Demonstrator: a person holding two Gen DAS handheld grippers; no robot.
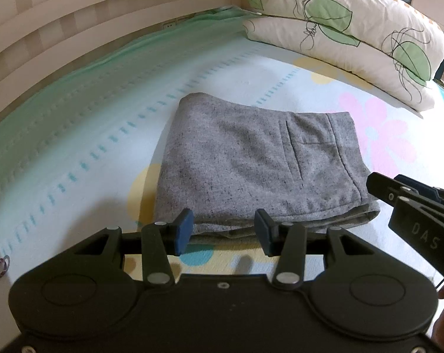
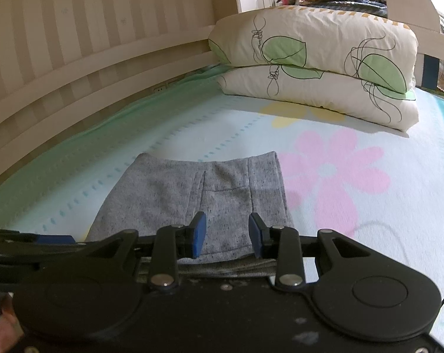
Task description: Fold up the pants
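Two open hand-held grippers (image 1: 223, 231) (image 2: 227, 235), folded pants (image 1: 251, 164) just ahead

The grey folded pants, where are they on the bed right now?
The grey folded fleece pants lie flat mid-bed on the flower-print sheet, just ahead of both tools, with the stacked leaf-print pillows beyond them to the right.

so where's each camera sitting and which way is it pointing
Left wrist: on the left hand-held gripper, angled down at the folded grey pants on the bed sheet; its open fingers, the right hand-held gripper and a bit of hand show.
Right wrist: on the right hand-held gripper, open, low over the pants' near edge; the left one shows at left.
Shared: pants, pillows, headboard.
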